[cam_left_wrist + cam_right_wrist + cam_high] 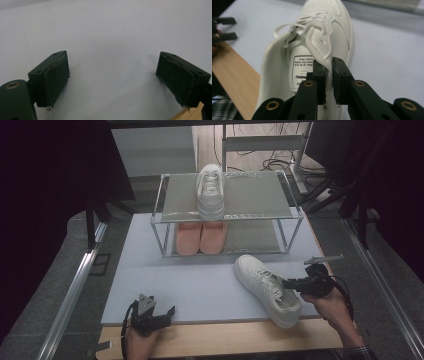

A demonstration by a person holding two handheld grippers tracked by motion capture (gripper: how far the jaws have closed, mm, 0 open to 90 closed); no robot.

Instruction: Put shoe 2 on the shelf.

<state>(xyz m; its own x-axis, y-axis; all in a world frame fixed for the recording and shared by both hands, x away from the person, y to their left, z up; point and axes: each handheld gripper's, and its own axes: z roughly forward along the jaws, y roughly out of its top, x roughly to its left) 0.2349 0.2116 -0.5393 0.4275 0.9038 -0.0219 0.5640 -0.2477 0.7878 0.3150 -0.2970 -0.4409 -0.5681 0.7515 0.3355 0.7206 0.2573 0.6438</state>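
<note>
My right hand-held gripper pinches the padded collar of a white leather sneaker on the pale matte desk. My left hand-held gripper rests released, holding nothing. The sneaker's heel is cut off.

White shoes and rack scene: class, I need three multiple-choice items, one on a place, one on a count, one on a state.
1. Where does the pink pair sit?
A. On the rack's lower shelf
B. On the top shelf
C. On the mat in front of the rack

2. How many white shoes are there?
A. One
B. Two
C. Four

3. How do the right tongs stand?
A. Wide open above the mat
B. Shut on the near white shoe's collar
C. Shut on a lace end

Answers:
1 A, the pair lies under the top shelf of the rack.
2 B, one white shoe on the top shelf, a near white shoe on the mat.
3 B, the right gripper view shows both pads pinching the collar edge.
</note>
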